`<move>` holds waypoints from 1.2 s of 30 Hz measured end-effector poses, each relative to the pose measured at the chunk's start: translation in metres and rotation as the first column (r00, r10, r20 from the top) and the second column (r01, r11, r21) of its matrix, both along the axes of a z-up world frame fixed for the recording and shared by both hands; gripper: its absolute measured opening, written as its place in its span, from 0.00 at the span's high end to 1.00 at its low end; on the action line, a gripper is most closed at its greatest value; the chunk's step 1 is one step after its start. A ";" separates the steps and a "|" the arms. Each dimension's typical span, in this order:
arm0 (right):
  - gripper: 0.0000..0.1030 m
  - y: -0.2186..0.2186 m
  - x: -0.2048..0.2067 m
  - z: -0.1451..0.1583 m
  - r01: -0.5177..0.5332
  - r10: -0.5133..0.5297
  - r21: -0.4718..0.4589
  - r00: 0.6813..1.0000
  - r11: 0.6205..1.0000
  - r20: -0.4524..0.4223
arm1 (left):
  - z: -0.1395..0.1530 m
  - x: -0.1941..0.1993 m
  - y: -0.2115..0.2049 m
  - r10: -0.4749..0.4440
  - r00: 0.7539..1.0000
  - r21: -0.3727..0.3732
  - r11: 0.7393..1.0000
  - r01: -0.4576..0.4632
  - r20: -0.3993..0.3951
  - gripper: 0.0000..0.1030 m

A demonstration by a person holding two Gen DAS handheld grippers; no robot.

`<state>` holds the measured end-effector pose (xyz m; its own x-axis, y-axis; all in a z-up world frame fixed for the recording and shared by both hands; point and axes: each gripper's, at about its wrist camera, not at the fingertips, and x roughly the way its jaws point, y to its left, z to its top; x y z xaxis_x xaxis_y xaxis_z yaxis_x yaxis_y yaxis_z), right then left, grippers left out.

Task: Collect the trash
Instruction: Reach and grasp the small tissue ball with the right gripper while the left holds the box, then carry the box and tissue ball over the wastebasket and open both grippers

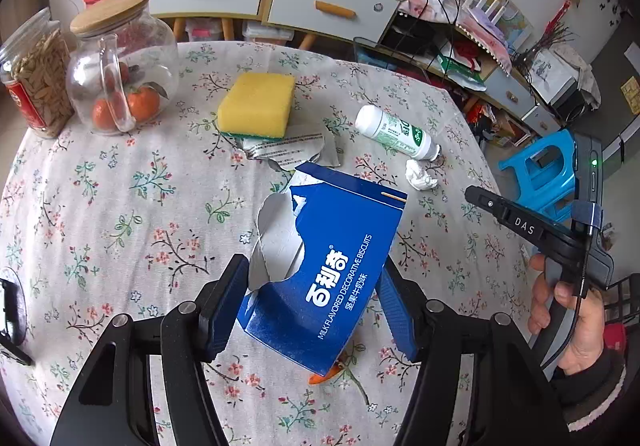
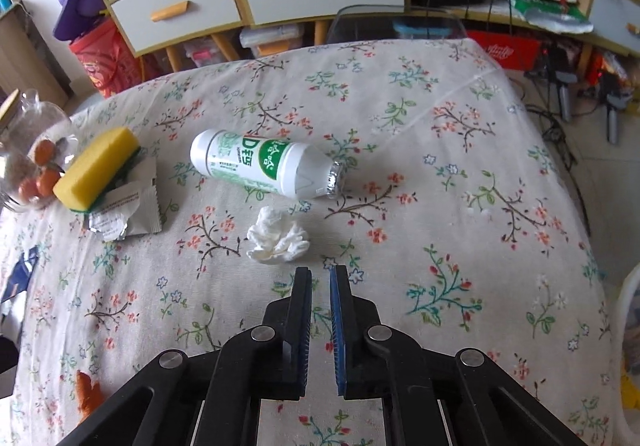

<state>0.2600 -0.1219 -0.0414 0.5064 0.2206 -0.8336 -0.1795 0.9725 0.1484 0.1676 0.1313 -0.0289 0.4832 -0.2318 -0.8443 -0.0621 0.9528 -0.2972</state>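
Left gripper (image 1: pixel 308 302) has its jaws clamped on the torn blue cardboard biscuit box (image 1: pixel 328 278), held over the flower-patterned bench (image 1: pixel 120 205); right gripper (image 2: pixel 321 278) is empty, jaws drawn nearly together; just beyond the box lies a crumpled white tissue (image 2: pixel 278 240); past that, a white-and-green plastic bottle (image 2: pixel 264 165) on its side.
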 end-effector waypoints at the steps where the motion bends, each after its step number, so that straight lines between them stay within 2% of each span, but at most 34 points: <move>1: 0.67 -0.002 0.001 -0.002 -0.002 0.002 0.012 1.000 1.000 -0.010 | 0.000 0.001 0.000 0.000 1.000 -0.006 1.000 0.000 -0.001 0.36; 2: 0.52 -0.002 0.003 -0.004 0.001 -0.001 0.011 1.000 1.000 -0.021 | 0.000 0.002 -0.001 0.001 1.000 -0.010 1.000 -0.001 -0.001 0.36; 3: 0.29 -0.003 0.004 -0.007 0.007 -0.006 0.013 1.000 1.000 -0.027 | 0.000 0.002 0.000 0.001 1.000 -0.011 1.000 -0.001 -0.001 0.36; 4: 0.21 -0.003 0.005 -0.009 0.017 -0.017 0.023 1.000 1.000 -0.020 | 0.000 0.003 0.000 0.001 1.000 -0.012 1.000 -0.001 -0.002 0.36; 11: 0.22 0.018 0.023 -0.030 0.033 -0.033 0.009 0.998 0.999 -0.051 | -0.002 0.004 0.006 0.007 1.000 -0.012 1.000 -0.008 -0.008 0.36; 14: 0.26 0.029 0.030 -0.035 0.029 -0.029 -0.007 0.999 1.000 -0.027 | -0.004 0.005 0.009 0.010 1.000 -0.007 1.000 -0.010 -0.015 0.36; 15: 0.31 0.032 0.032 -0.036 0.024 -0.024 -0.010 0.999 1.000 -0.022 | -0.005 0.005 0.010 0.011 1.000 -0.006 1.000 -0.011 -0.017 0.36; 17: 0.45 0.035 0.036 -0.039 0.009 -0.010 -0.009 1.000 1.000 -0.023 | -0.005 0.005 0.010 0.011 1.000 -0.003 1.000 -0.011 -0.018 0.36; 18: 0.61 0.037 0.037 -0.042 -0.001 0.001 -0.009 1.000 1.000 -0.031 | -0.005 0.005 0.010 0.012 1.000 -0.002 1.000 -0.012 -0.018 0.36; 19: 0.70 0.038 0.038 -0.044 -0.011 0.010 -0.011 0.999 1.000 -0.040 | -0.005 0.006 0.011 0.013 1.000 -0.003 1.000 -0.013 -0.018 0.36; 20: 0.71 0.039 0.038 -0.045 -0.021 0.020 -0.013 0.999 1.000 -0.041 | -0.005 0.006 0.011 0.014 1.000 -0.003 1.000 -0.014 -0.017 0.36; 21: 0.79 0.040 0.036 -0.043 -0.028 0.028 -0.024 0.999 0.999 -0.028 | -0.005 0.006 0.010 0.014 1.000 -0.004 1.000 -0.014 -0.015 0.36; 27: 0.81 0.037 0.023 -0.025 -0.056 0.055 -0.043 0.998 0.998 -0.012 | 0.002 0.004 0.004 0.008 1.000 -0.014 1.000 -0.008 0.002 0.36; 36: 0.81 -0.019 -0.007 0.008 -0.004 0.004 -0.009 1.000 1.000 -0.001 | 0.010 0.000 -0.026 -0.018 0.999 -0.039 0.999 0.019 0.030 0.36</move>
<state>0.2533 -0.1409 -0.0332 0.5050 0.2155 -0.8358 -0.1831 0.9730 0.1402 0.1679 0.1050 -0.0190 0.5035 -0.2739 -0.8194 -0.0351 0.9411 -0.3362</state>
